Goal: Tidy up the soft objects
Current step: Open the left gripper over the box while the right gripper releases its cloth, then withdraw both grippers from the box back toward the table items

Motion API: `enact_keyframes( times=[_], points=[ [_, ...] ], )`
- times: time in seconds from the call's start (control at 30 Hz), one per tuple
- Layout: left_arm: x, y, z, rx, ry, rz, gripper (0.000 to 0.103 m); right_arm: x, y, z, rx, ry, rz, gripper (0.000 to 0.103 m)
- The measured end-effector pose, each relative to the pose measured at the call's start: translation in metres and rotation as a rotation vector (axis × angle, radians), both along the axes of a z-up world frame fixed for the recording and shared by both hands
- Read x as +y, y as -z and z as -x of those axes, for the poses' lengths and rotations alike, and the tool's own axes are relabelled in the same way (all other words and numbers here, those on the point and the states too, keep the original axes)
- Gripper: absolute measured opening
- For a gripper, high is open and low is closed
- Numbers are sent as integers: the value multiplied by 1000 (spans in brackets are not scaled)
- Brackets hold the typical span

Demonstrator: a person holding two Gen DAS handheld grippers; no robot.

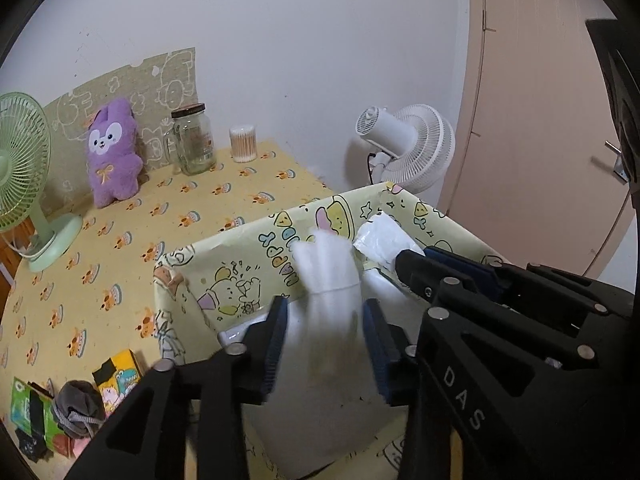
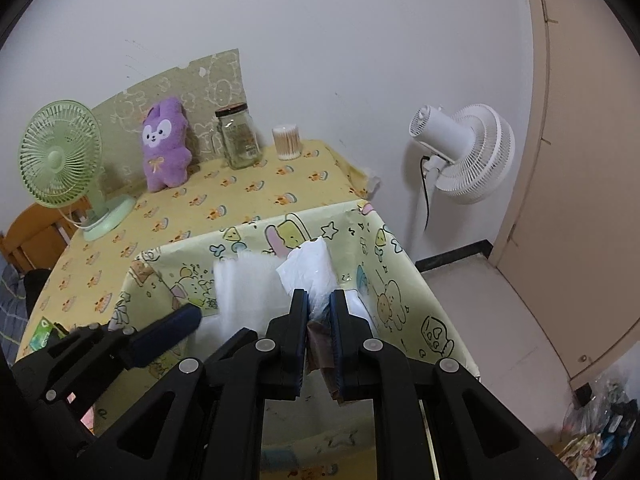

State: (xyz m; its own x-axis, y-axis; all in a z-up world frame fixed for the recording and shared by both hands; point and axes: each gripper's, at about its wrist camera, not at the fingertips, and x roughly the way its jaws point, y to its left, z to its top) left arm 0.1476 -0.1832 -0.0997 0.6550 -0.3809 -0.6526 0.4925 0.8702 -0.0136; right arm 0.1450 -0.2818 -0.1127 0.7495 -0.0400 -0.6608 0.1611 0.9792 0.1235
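A yellow cartoon-print storage box stands on the table's near right corner, also in the right wrist view. My left gripper has its jaws apart around a blurred white fluffy piece over the box; it is open. My right gripper is shut on a white plastic packet above the box, and it also shows in the left wrist view. A purple plush bunny leans against the back wall.
A green desk fan stands at the left. A glass jar and a cotton swab tub stand at the back. A grey pouch and colourful packets lie at the front left. A white floor fan stands beside the table.
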Motion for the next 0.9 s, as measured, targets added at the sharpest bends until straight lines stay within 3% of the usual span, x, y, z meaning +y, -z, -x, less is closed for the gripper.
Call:
enact_keyframes(
  times=[0.03, 0.07, 0.1, 0.43, 0.47, 0.53, 0.57, 0.6, 0.77, 0.9],
  points=[
    [-1, 0, 0, -2, -2, -5, 53, 0, 0, -1, 1, 2, 1, 16],
    [-1, 0, -1, 4, -4, -6, 69, -1, 0, -1, 3, 3, 1, 16],
    [-1, 0, 0, 12, -5, -1, 76, -1, 0, -2, 10, -1, -3, 17],
    [4, -5, 6, 10, -36, -7, 83, 5, -7, 2, 19, -23, 19, 20],
    [6, -6, 6, 9, -40, -8, 85, 6, -8, 3, 18, -24, 20, 23],
    [8, -7, 7, 9, -48, -5, 86, 8, -11, 5, 13, -29, 24, 39],
    [9, -9, 8, 10, -48, 0, 87, 8, -12, 6, 6, -28, 26, 59],
    [10, -10, 9, 9, -49, 4, 88, 9, -15, 9, -14, -23, 30, 72],
    [15, -20, 16, -19, -57, 8, 90, 14, -28, 17, -55, -21, 55, 74],
    [22, -29, 22, -42, -69, 16, 92, 19, -38, 23, -78, -25, 63, 83]
  ],
)
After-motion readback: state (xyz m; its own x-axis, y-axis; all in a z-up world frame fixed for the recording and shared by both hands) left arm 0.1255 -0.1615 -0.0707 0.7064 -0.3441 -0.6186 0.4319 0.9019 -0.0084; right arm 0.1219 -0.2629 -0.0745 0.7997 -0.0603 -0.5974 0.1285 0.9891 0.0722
